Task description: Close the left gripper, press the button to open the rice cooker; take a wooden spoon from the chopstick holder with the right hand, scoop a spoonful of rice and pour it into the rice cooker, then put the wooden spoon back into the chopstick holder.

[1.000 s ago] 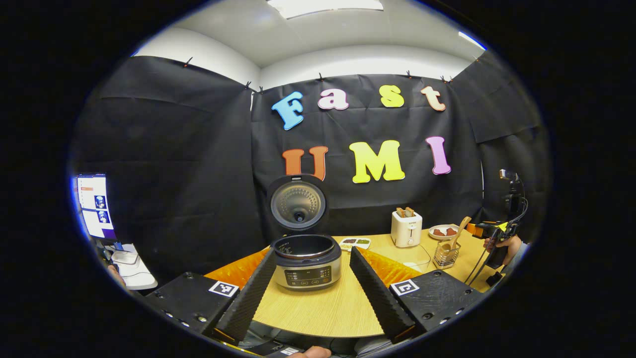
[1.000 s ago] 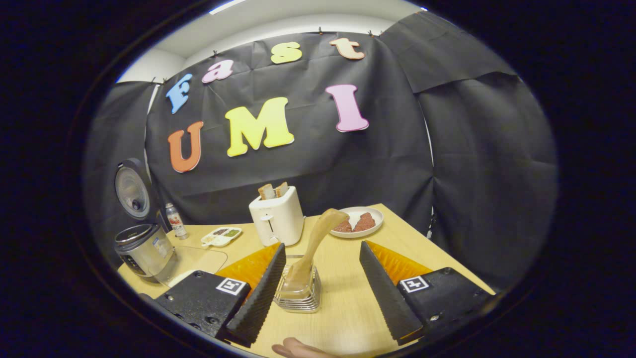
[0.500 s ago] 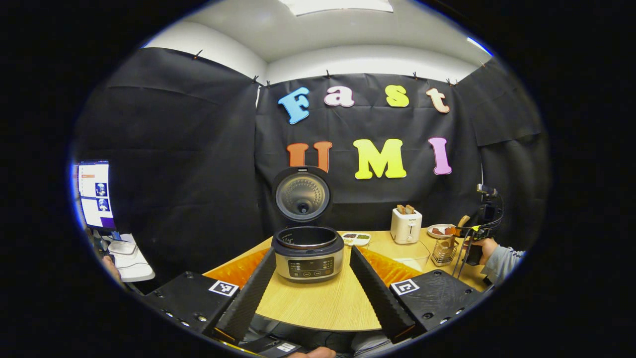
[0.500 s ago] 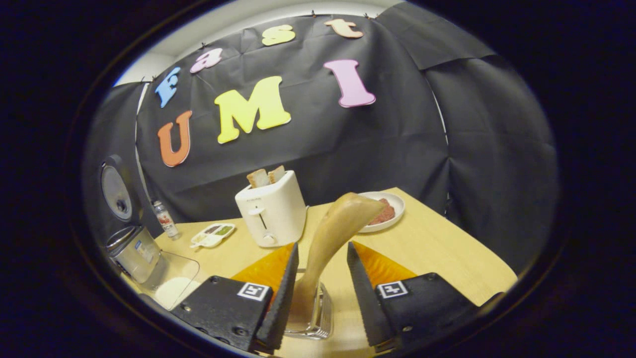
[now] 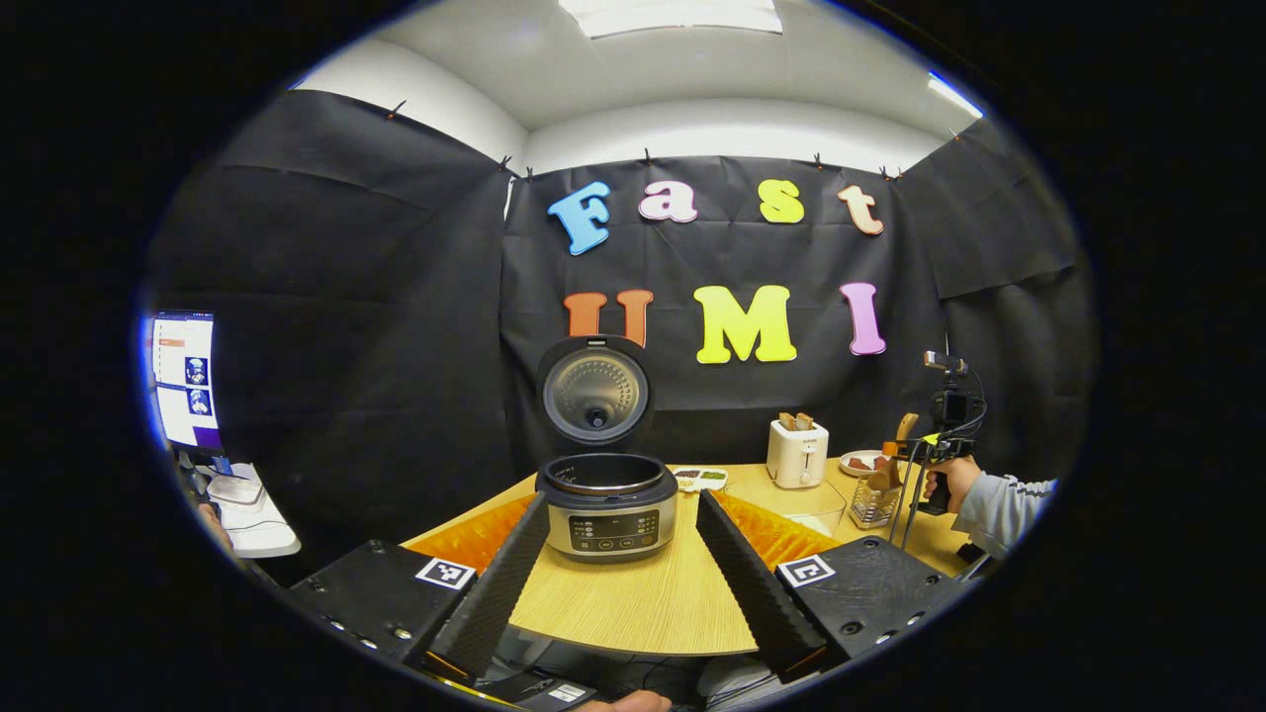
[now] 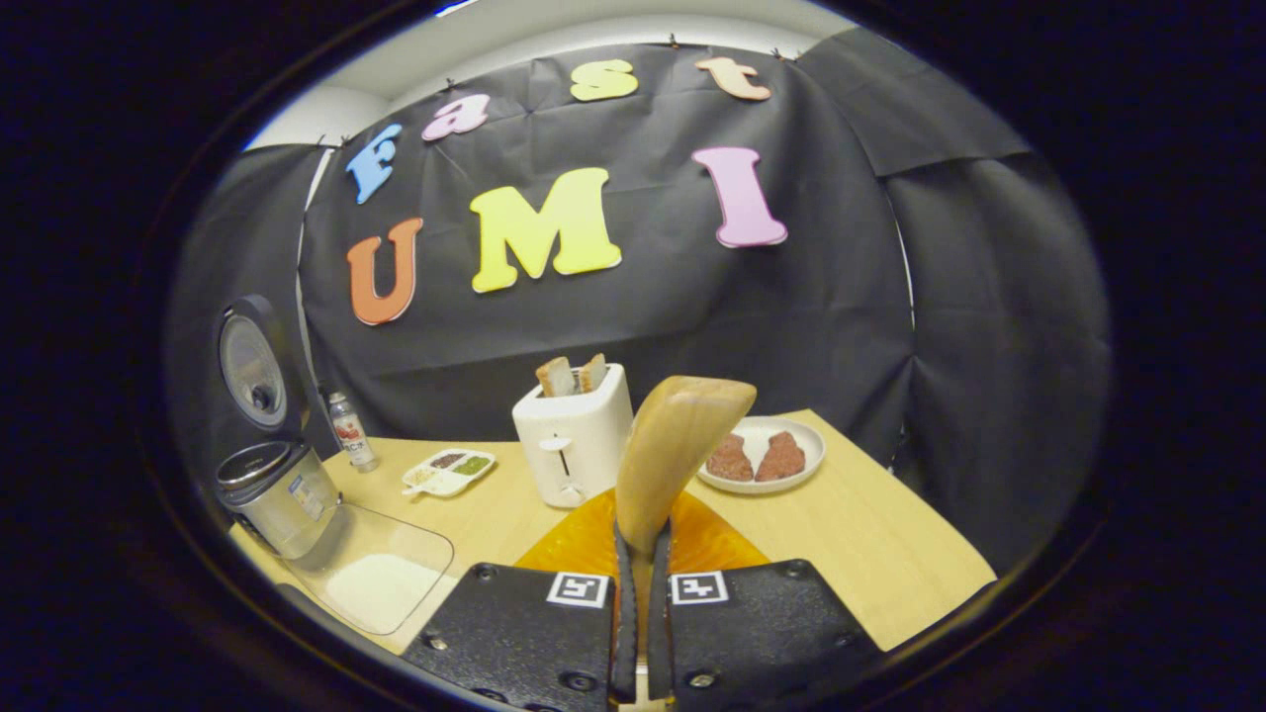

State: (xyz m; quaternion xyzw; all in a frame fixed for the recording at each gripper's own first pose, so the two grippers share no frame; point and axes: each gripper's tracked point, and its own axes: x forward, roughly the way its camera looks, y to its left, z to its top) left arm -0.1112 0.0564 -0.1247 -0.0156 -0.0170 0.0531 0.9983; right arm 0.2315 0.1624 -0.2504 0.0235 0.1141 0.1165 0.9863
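Note:
The rice cooker (image 5: 606, 504) stands with its lid (image 5: 594, 389) raised, straight ahead between the spread fingers of my left gripper (image 5: 618, 583), which is open and holds nothing. In the right gripper view the cooker (image 6: 279, 487) is at far left. My right gripper (image 6: 641, 554) is shut on the handle of the wooden spoon (image 6: 675, 445), whose broad end rises above the fingertips. From the left gripper view, the right gripper (image 5: 940, 447) sits over the chopstick holder (image 5: 874, 500) at the table's right. A clear container of rice (image 6: 374, 572) lies beside the cooker.
A white toaster (image 6: 576, 435) with bread stands behind the spoon. A plate of meat (image 6: 760, 455) lies to its right, a small sauce dish (image 6: 448, 472) and a bottle (image 6: 348, 430) to its left. A monitor (image 5: 183, 381) stands off the table at far left.
My right gripper has moved in over the holder and shut on the spoon's handle. The left gripper has drawn back a little from the cooker and stays open.

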